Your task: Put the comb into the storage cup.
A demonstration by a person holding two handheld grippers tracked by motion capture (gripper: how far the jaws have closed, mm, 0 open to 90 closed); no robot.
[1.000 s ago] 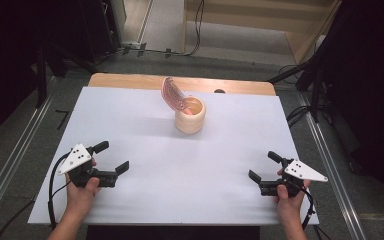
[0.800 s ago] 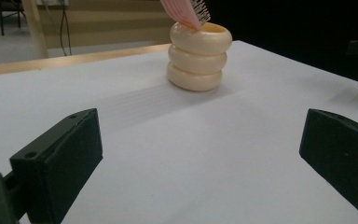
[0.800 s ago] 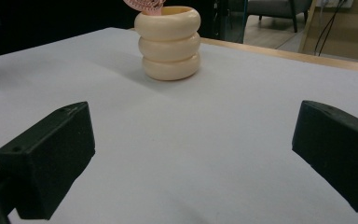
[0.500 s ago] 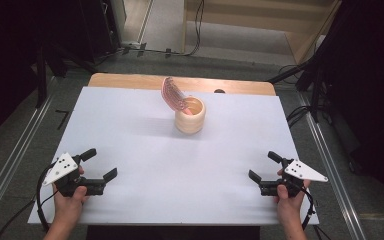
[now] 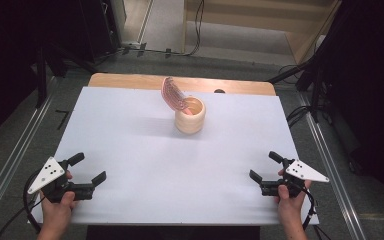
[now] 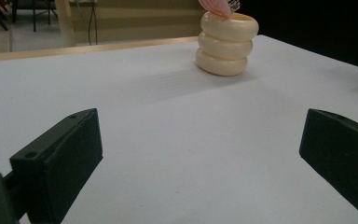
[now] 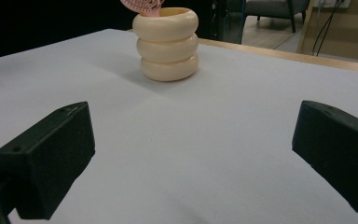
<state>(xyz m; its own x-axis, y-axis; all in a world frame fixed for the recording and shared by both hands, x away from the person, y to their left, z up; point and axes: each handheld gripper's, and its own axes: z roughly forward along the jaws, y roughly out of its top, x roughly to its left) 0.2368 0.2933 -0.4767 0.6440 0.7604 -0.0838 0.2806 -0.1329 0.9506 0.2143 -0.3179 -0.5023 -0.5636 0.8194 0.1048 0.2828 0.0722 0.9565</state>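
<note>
High view: a cream ringed cup [image 5: 190, 117] stands upright toward the far middle of the white table [image 5: 130, 130]. A pink slotted utensil [image 5: 174, 95] rests in it, leaning out over the rim to the far left. The left gripper [image 5: 87, 169] sits near the table's near left corner, held by a hand [image 5: 57, 210], its jaws spread wide and holding nothing. The right gripper [image 5: 262, 167] sits near the near right corner, likewise spread and holding nothing. Both are well apart from the cup, one on each side, and both point roughly toward it.

Left gripper view: the two black jaws stand far apart at the lower corners with bare table between them. The cup [image 6: 227, 43] is ahead and somewhat right of centre, three stacked rings in shape, with the pink utensil [image 6: 216, 5] poking up from its rim at the top edge.

Right gripper view: the jaws are again wide apart with only table between. The cup [image 7: 169, 43] is ahead and left of centre, the utensil [image 7: 142, 6] rising from its far left rim.

As for progress, I judge that the utensil already sits in the cup and nothing is gripped or touched. If there is work on cup or utensil left, none of it is under way: both grippers would first have to travel across the table to reach them.
</note>
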